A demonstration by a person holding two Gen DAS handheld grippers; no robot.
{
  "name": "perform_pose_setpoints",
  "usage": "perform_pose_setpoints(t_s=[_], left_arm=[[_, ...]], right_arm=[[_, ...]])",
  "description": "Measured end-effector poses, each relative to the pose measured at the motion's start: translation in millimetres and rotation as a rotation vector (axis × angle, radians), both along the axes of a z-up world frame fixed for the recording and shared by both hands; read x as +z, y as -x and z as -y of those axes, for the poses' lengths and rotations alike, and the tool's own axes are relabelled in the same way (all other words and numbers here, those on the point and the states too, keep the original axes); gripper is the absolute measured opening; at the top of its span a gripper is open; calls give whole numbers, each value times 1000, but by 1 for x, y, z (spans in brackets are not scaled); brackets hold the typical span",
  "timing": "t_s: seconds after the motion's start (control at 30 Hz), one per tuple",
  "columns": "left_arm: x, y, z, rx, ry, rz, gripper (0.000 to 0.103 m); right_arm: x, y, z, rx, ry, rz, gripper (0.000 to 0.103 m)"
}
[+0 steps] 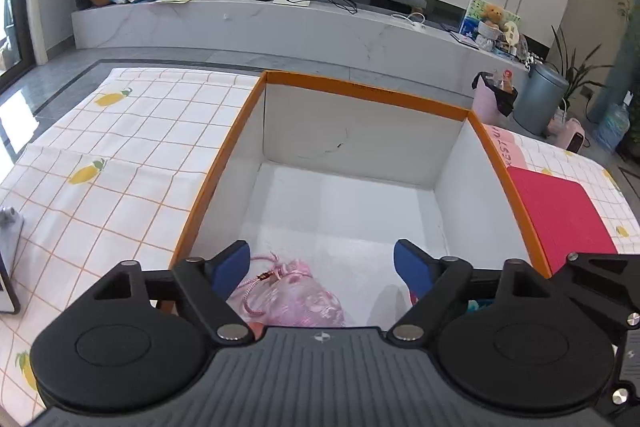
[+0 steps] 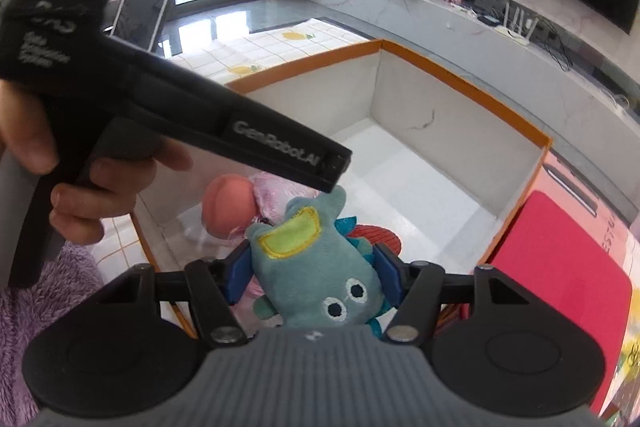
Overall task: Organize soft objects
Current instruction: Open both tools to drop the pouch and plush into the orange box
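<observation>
Soft objects sit low in the scene, so we begin with what holds them: a table under a checked cloth printed with lemons (image 1: 120,147); on it stands an open box (image 1: 360,95) with orange rims and white inner walls, its floor mostly bare; just beside the box, on its right, we see a red mat (image 1: 560,211) lying flat on the cloth.

Next in size comes the teal plush monster (image 2: 316,267), with a yellow-green patch on its body and embroidered eyes facing the camera; our right gripper (image 2: 314,273) hangs over the near corner of the box, its blue pads (image 2: 238,275) pressed against the plush on either side, so the jaws are narrowed to the toy's width and hold it.

Beyond the plush, in that same near corner, we see a pink drawstring pouch (image 1: 296,295) lying on the box floor, its braided cord looped off to the left; a round salmon-coloured soft ball (image 2: 228,205) rests touching the pouch, against the near wall; something red with ridges (image 2: 380,235) shows behind the plush, too hidden for us to name.

Our left gripper (image 1: 322,267) hovers above the pouch with its jaws spread wide and nothing between them; the pads stand apart from the pouch, one just beside its cord. In the right wrist view the left hand (image 2: 92,195) wraps the black handle of that gripper, above a purple fluffy fabric (image 2: 48,291) at the table's edge.
</observation>
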State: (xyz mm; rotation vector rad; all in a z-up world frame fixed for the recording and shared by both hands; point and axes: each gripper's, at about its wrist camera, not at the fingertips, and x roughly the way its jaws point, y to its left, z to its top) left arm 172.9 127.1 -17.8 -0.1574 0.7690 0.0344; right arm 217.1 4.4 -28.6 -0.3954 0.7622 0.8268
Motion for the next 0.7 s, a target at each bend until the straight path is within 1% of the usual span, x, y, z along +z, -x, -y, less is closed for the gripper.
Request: perform_pose_setpoints(t_s=[0.1,0.17,0.27,0.33,0.43,0.47,0.53,0.57,0.6,0.67,0.7], left_arm=[[2,1,0,14,14,13,96],[3,5,-1,9,30,30,96],[5,10,-4,-14,54,37,96],[8,14,-5,-37,45,40,96],[12,21,-10,-44,40,73,96],[13,22,-9,-42,41,82,96],[16,25,-12,-41,42,109,96],[17,26,-11,-40,36,122,96],[17,26,-12,-40,33,129,96],[15,23,-13,-44,43,120,96],[13,21,-13,-44,51,108,96]], right_arm=[[0,3,2,4,11,12,63],[2,2,-4,29,43,33,63],[8,-6,-8,93,97,38,63],[14,-13,-11,146,146,53,63],[19,-20,-15,283,220,107,65],[20,-22,-16,332,230,119,65],[23,-21,-14,461,212,145,65],[24,-23,-14,514,224,148,65],[23,-24,-16,555,247,134,65],[19,-28,-21,622,317,94,56],[16,-30,-23,645,359,83,55]])
